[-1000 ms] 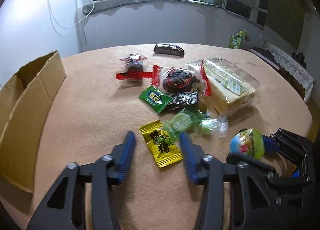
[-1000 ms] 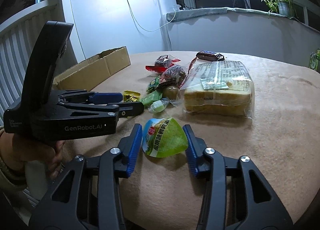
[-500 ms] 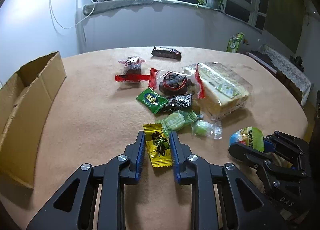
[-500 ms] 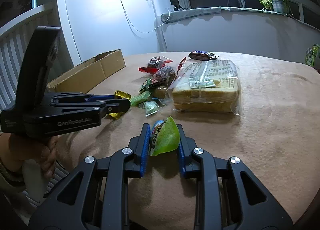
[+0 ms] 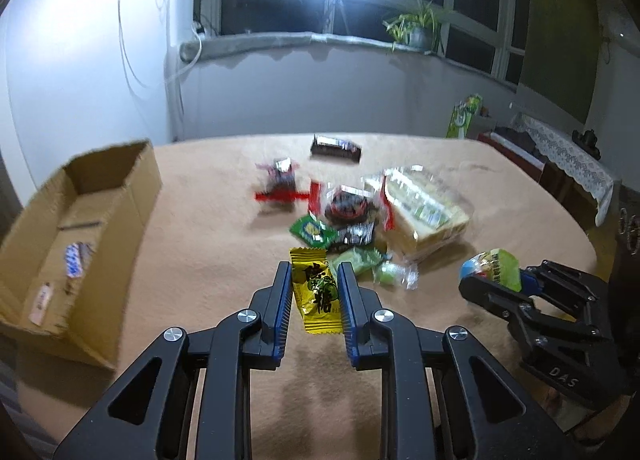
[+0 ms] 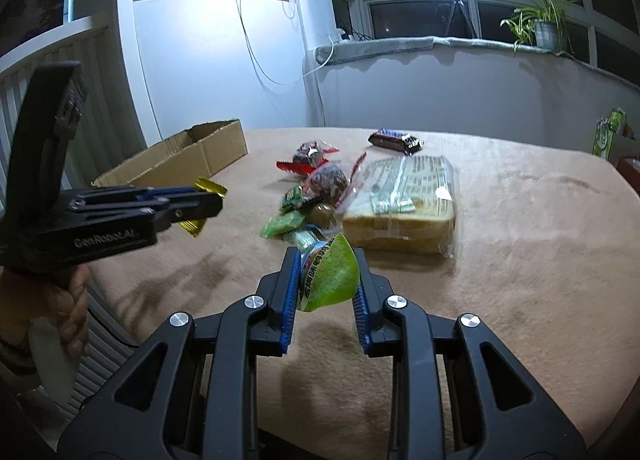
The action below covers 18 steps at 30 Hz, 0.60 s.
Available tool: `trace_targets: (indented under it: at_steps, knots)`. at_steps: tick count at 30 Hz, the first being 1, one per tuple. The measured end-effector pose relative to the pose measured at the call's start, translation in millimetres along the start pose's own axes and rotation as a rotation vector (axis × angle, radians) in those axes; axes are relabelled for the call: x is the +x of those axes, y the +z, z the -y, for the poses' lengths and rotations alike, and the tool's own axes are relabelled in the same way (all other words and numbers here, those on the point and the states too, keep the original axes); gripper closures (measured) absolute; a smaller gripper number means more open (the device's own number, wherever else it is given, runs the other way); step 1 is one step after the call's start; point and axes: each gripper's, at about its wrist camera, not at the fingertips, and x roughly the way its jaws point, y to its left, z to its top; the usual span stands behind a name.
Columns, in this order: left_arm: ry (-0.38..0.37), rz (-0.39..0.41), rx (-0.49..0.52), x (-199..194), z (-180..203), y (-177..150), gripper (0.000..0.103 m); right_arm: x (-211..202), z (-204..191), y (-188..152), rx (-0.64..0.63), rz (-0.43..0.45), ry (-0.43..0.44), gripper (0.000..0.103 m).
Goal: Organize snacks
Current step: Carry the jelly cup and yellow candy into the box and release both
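Left wrist view: the yellow candy sachet (image 5: 317,288) sits pinched between the blue pads of the left claw (image 5: 314,292), lifted clear of the bench (image 5: 208,244), with its crimped top edge poking out ahead of the pads. It looks light, thin and crinkly; the slick foil could slide, so a flat squeeze across its middle, as here, seems the safest hold. To the right, the right claw (image 5: 496,280) is clenched on the green jelly cup (image 5: 494,268); the right wrist view shows the cup (image 6: 328,278) dented between the pads, so it is probably soft-walled and best held by its sides without hard squeezing. The open cardboard box (image 5: 76,227) stands well left, already holding a couple of wrapped bars. The remaining snack pile (image 5: 348,219) and the bagged bread (image 5: 424,207) lie beyond.

A second ago both claws stood spread around their items, which lay on the bench; since then the jaws have closed and both items have risen, while the pile is unmoved.
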Motion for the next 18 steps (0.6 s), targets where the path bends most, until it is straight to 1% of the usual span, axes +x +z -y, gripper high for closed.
trace_targets:
  at_steps: [4,8,11,14,18]
  knots:
    - [0.009,0.066,0.017,-27,-5,9,0.082,-6,-8,11,-0.004,0.012,0.002,0.078]
    - [0.013,0.106,0.017,-47,-18,13,0.082,-7,-23,26,-0.034,0.022,-0.002,0.078]
    - [0.031,0.135,0.023,-60,-28,16,0.082,-5,-39,39,-0.068,0.03,0.003,0.078]
    - [0.048,0.169,0.008,-73,-46,18,0.082,0,-60,52,-0.106,0.039,0.016,0.078]
    - [0.073,0.194,-0.046,-83,-80,13,0.082,15,-94,69,-0.164,0.04,0.051,0.078]
